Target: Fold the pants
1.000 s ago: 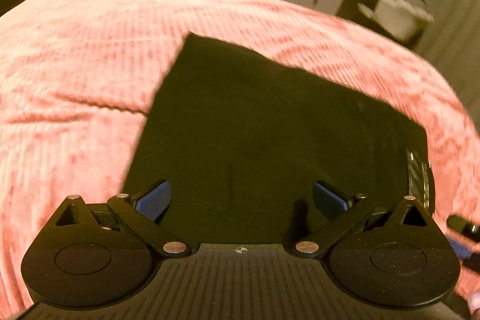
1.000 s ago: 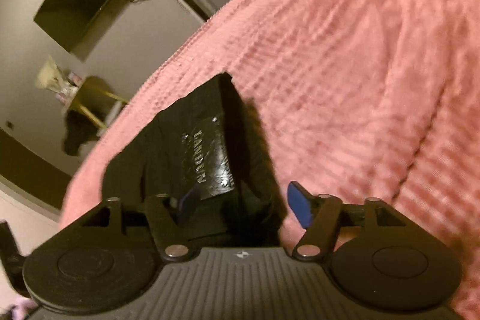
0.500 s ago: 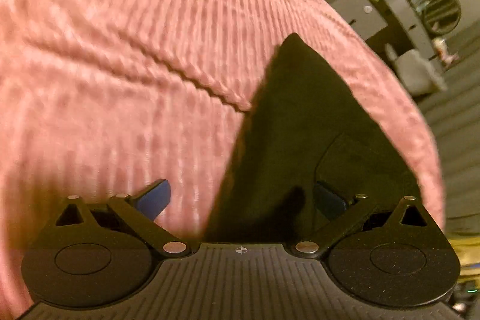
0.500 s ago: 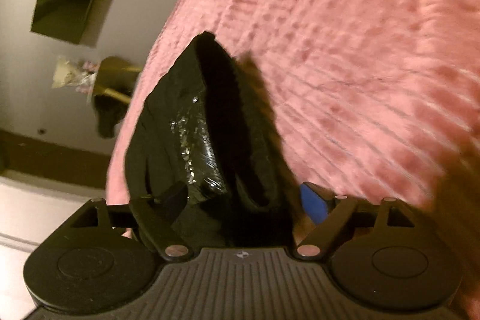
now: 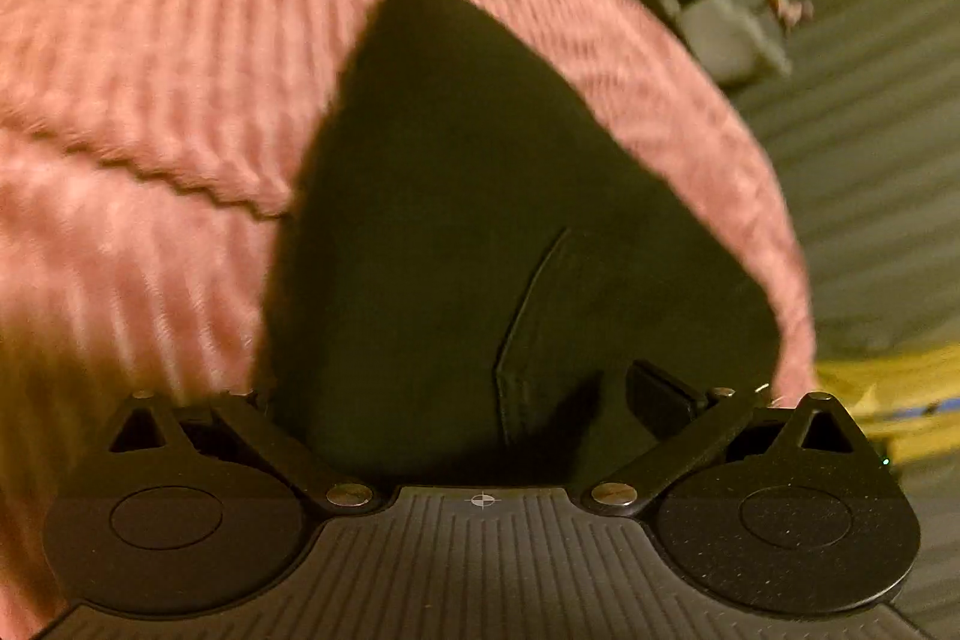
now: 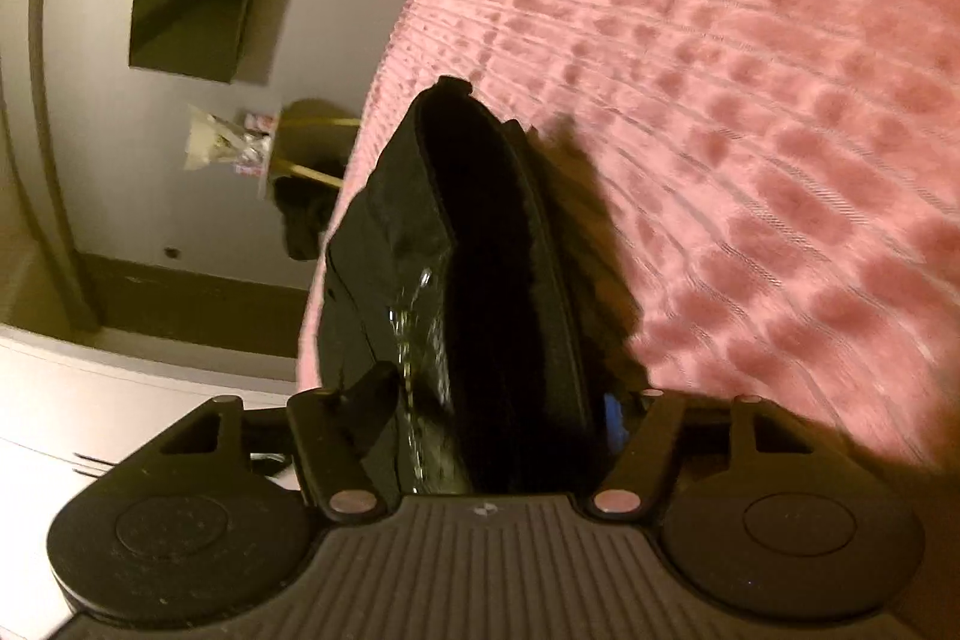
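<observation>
Pants (image 6: pixel 480 292) now sit nearer, at 12 o'clock between the closing right hand-held gripper (image 6: pixel 498 400); the left hand-held gripper (image 5: pixel 462 388) stays released, ready to fold.

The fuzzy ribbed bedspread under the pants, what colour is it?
Pink. The fuzzy ribbed bedspread shows best in the left wrist view, around the black pants.
</observation>
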{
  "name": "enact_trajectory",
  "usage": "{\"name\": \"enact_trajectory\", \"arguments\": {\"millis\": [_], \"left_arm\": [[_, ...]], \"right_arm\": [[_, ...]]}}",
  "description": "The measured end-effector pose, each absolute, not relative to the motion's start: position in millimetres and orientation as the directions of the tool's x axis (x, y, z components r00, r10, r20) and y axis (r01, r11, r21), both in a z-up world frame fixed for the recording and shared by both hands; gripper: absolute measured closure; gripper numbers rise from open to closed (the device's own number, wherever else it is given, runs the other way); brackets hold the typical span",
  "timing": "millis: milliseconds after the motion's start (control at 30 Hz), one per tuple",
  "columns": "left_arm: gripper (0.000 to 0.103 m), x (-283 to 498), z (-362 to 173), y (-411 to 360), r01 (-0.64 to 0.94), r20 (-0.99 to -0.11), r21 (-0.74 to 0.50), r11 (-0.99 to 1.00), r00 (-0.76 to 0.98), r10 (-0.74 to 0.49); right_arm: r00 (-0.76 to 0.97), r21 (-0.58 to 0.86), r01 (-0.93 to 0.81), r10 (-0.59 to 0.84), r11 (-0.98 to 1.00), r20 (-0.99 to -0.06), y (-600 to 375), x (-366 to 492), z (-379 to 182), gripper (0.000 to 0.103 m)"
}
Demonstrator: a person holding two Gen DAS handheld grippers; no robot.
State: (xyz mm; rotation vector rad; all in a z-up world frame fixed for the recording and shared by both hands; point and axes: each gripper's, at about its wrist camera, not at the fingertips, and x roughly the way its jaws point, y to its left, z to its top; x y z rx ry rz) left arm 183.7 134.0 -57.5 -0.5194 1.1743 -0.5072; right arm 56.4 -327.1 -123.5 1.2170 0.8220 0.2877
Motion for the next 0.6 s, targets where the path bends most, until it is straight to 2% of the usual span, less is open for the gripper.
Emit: {"name": "enact_trajectory", "arguments": {"millis": [67, 167, 267, 333, 400, 600], "left_arm": [[0.0, 188, -58, 125, 0.112, -0.735, -0.602, 0.791, 0.31, -0.603], [0.0, 186, -56, 122, 0.101, -0.737, -0.596, 0.797, 0.326, -0.592], [0.006, 177, -47, 118, 0.153, -0.732, -0.571, 0.806, 0.349, -0.585], [0.009, 175, -43, 118, 0.172, -0.718, -0.576, 0.799, 0.359, -0.596], [0.009, 173, -32, 116, 0.183, -0.696, -0.595, 0.783, 0.371, -0.615], [0.01, 177, 5, 99, 0.245, -0.634, -0.61, 0.754, 0.42, -0.65]], "right_arm": [[0.686, 0.911, 0.217, 0.609, 0.351, -0.398, -324, 66, -125, 0.037], [0.677, 0.878, 0.214, 0.583, 0.428, -0.449, -310, 79, -116, 0.037], [0.685, 0.825, 0.153, 0.543, 0.544, -0.485, -293, 79, -98, 0.048], [0.696, 0.825, 0.149, 0.534, 0.545, -0.479, -292, 76, -93, 0.056], [0.706, 0.83, 0.15, 0.53, 0.537, -0.471, -292, 76, -84, 0.061], [0.738, 0.802, 0.048, 0.52, 0.595, -0.43, -282, 94, -35, 0.064]]}}
